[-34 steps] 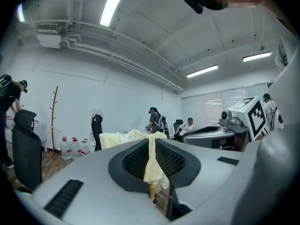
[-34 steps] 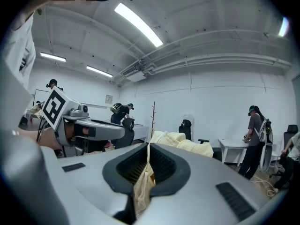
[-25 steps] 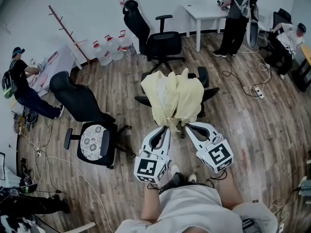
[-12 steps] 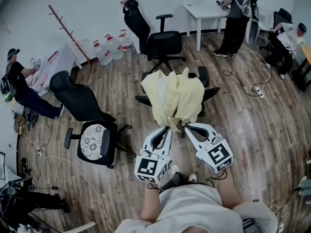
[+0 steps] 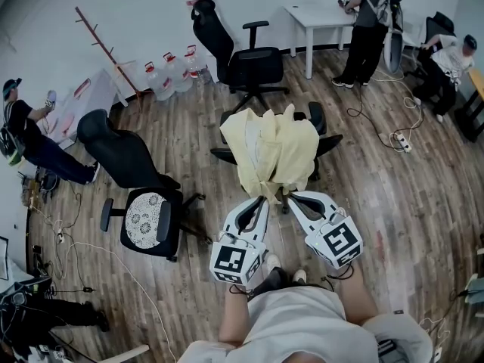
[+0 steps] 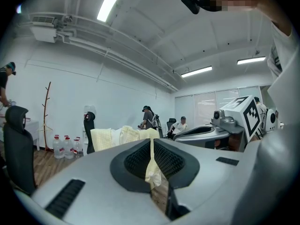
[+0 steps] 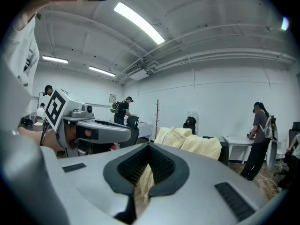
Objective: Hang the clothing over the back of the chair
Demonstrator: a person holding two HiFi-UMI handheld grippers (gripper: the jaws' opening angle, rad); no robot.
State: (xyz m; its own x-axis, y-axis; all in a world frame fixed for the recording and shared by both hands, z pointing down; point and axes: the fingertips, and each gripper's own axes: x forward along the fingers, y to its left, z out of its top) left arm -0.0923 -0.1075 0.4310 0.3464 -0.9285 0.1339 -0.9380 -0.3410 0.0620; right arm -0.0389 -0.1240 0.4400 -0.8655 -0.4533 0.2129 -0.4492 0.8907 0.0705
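Left gripper (image 5: 262, 198) and right gripper (image 5: 288, 197) both pinch the hem of the garment (image 5: 271, 148); we see it draped over the chair (image 5: 326, 144), apparently its back.

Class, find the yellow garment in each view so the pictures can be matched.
Head view: yellow garment at centre, draped over the chair.
Left gripper view: garment just left of centre.
Right gripper view: garment right of centre.
Shared landmark: wooden coat stand by the white wall.
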